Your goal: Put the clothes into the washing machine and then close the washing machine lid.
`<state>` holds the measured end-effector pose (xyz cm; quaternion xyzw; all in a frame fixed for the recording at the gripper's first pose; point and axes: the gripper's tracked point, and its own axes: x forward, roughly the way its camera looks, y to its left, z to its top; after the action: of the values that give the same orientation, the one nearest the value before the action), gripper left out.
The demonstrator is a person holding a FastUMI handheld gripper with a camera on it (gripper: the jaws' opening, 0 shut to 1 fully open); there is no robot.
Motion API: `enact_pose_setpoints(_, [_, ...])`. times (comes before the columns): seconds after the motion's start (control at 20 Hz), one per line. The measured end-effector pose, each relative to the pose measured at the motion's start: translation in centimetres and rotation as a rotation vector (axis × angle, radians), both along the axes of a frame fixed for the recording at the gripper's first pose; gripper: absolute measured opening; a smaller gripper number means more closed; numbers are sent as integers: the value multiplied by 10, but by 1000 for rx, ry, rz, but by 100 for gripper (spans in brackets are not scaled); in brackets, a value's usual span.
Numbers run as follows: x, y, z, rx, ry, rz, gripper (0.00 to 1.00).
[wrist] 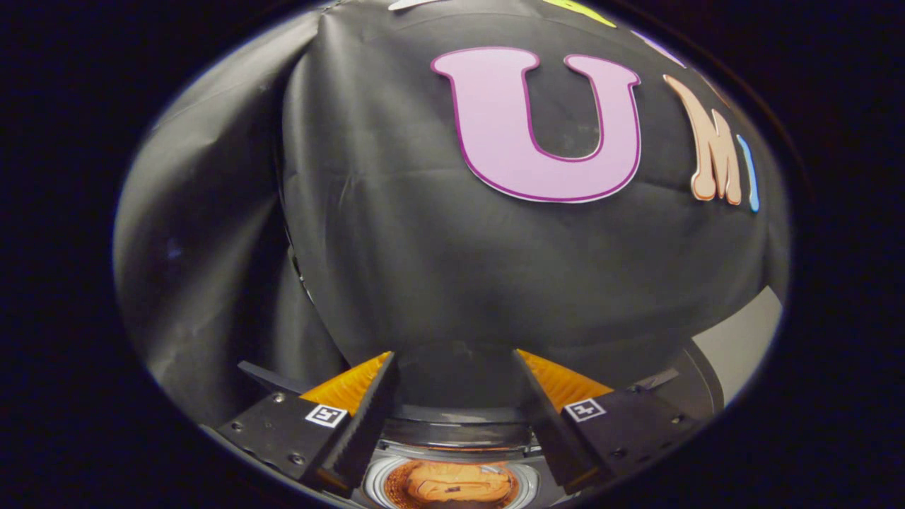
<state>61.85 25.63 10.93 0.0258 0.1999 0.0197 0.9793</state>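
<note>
My gripper point(454, 357) is open, its fingers spread wide with nothing between them. Below and between the fingers lies the round mouth of the washing machine, ringed by a pale rim point(379, 483). Orange clothes point(452, 482) lie inside the drum. Just beyond the opening a dark curved panel point(456, 385) rises between the fingers; it looks like the machine's lid standing up, though I cannot tell for sure. The fingers hang above the opening and touch neither the clothes nor the panel.
The booth's black cloth wall point(396, 233) stands close ahead. A pale grey surface point(742, 339) shows beyond the right finger, with a dark rounded edge point(696, 382) beside it.
</note>
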Motion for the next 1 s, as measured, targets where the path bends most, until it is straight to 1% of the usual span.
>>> enact_pose_setpoints(0.45, [-15, 1, -2, 10, 2, 34, 96])
enact_pose_setpoints(0.75, [-31, 1, -3, 4, -22, 33, 96])
enact_pose_setpoints(1.0, [-46, 2, -8, 10, -4, 46, 96])
